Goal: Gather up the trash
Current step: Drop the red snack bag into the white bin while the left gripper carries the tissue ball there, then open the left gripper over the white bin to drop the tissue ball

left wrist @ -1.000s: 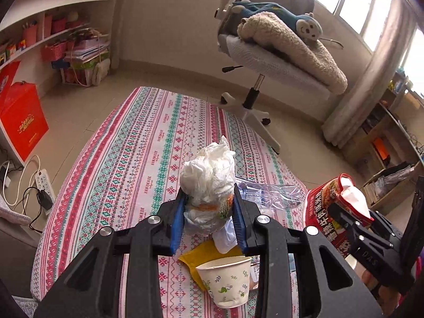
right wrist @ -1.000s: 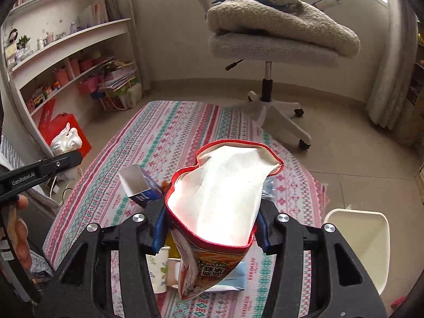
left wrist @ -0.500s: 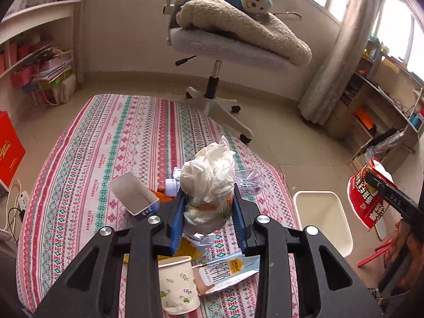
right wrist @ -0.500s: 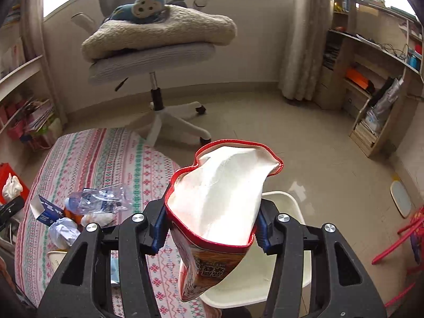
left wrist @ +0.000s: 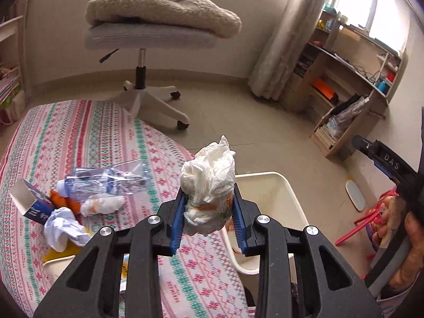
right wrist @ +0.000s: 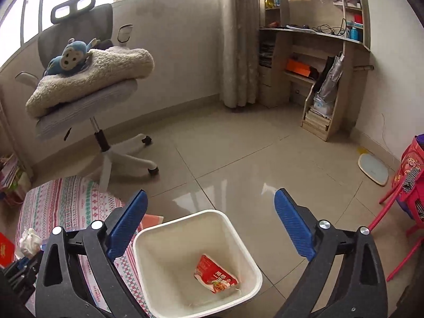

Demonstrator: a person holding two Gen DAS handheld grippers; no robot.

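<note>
Right tool [right wrist: 210,225]: your jaws have just been opening and now stand spread wide with nothing between them, directly above the white bin [right wrist: 164,228].
Snack bag [right wrist: 215,277]: half a second ago it was clamped upright in your right tool; it now lies on the floor of the bin, near the bin's right-hand wall as the right wrist view shows it. One item is judged delivered.
Bag's axis: it lies flat, long axis on a diagonal, red top end toward the far left of the bin, printed end toward the near right corner.
Left tool [left wrist: 209,221]: pinching a crumpled white tissue wad [left wrist: 209,182]; the blue pads press on both of its sides.
Wad's axis: upright between the pads, its peaked end pointing up and away from the camera.
Left tool's position: it has swung across from over the litter to the tabletop's right edge, beside the bin's rim.
Bearing on the task: the wad looks next for release once you are over the bin's opening.
Remaining on the patterned tabletop [left wrist: 87,132]: crushed plastic bottle [left wrist: 103,180], small open carton [left wrist: 31,202], crumpled paper [left wrist: 62,228] and other scraps.
</note>
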